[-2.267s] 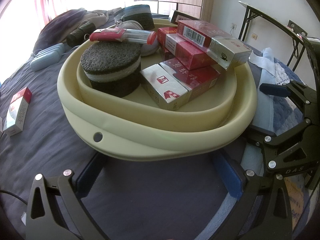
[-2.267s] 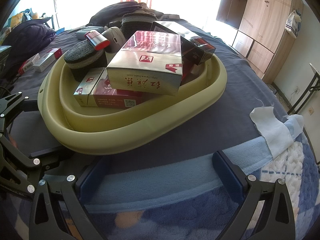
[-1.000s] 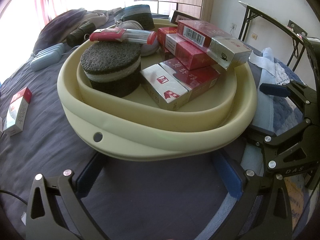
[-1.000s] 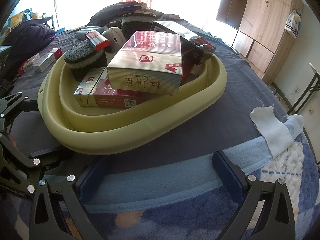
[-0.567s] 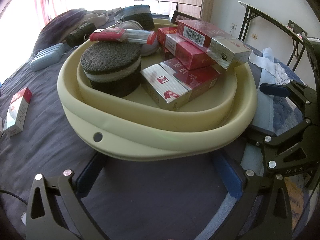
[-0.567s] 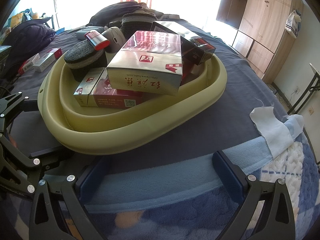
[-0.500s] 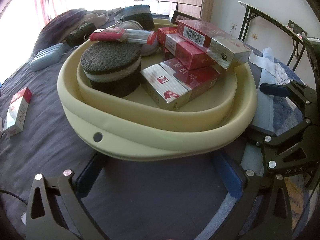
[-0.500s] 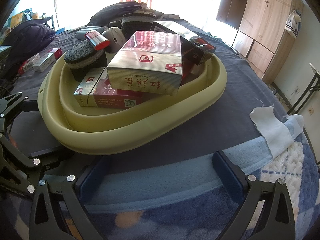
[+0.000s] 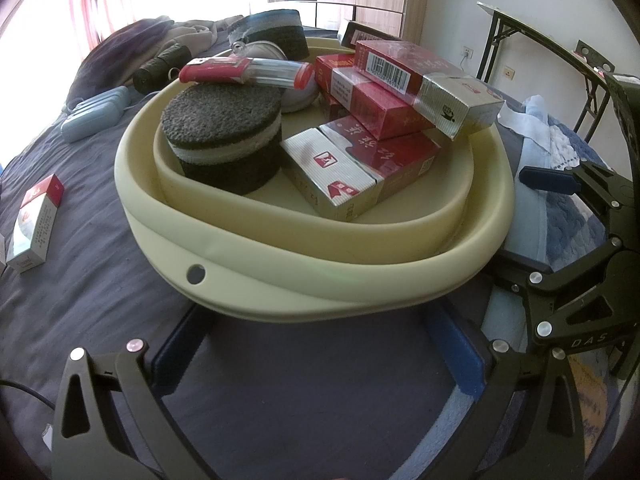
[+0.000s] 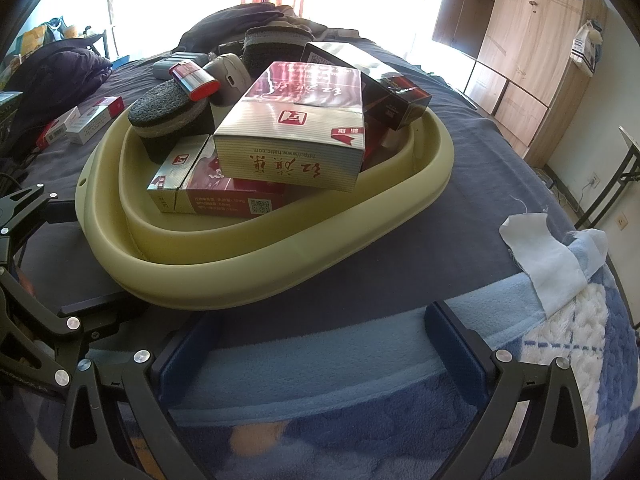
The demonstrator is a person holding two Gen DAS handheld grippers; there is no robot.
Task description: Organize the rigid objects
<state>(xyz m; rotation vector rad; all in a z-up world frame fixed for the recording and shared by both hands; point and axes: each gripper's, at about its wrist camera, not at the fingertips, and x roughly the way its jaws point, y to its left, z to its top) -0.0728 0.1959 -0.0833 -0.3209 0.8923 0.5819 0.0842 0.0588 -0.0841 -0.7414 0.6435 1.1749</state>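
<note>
Resting on a dark grey bedspread (image 9: 100, 280), a pale yellow-green oval plastic basin (image 9: 320, 280) sits just ahead of both tools, nothing gripped. Left gripper (image 9: 316, 352) spread wide, blue pads (image 9: 456, 352) flat on the fabric, basin's near rim just beyond the tips, not between them. Right gripper (image 10: 320, 344) likewise spread, blue fingers (image 10: 452, 340) over a light-blue fleece blanket (image 10: 340, 364), basin (image 10: 248, 280) ahead & slightly left, apart from the tips. Seen in the left view, far right: right gripper's black frame & one blue tip close beside the basin's side, contact unclear.

Inside the basin: dark grey round foam sponge w/ white middle band (image 9: 224, 140) at left; red & clear plastic tube-shaped item (image 9: 248, 70) lying across its top. Red & silver cigarette carton (image 9: 356, 168) flat on the basin floor at right; a red carton w/ barcode (image 9: 424, 80) stacked tilted atop another red box, overhanging the far rim. In the right view, a big red-silver carton (image 10: 296, 128) lies on top of the stack, a black box w/ red trim (image 10: 372, 84) behind it, a grey rounded case (image 10: 230, 76) near the sponge.

Outside the basin: small red-white cigarette pack (image 9: 36, 224) on the bedspread, well apart to the left; pale blue ribbed case (image 9: 94, 112) further back; second dark sponge (image 9: 268, 34) behind the far rim; white cloth scrap (image 10: 548, 256) on the blanket at right.
</note>
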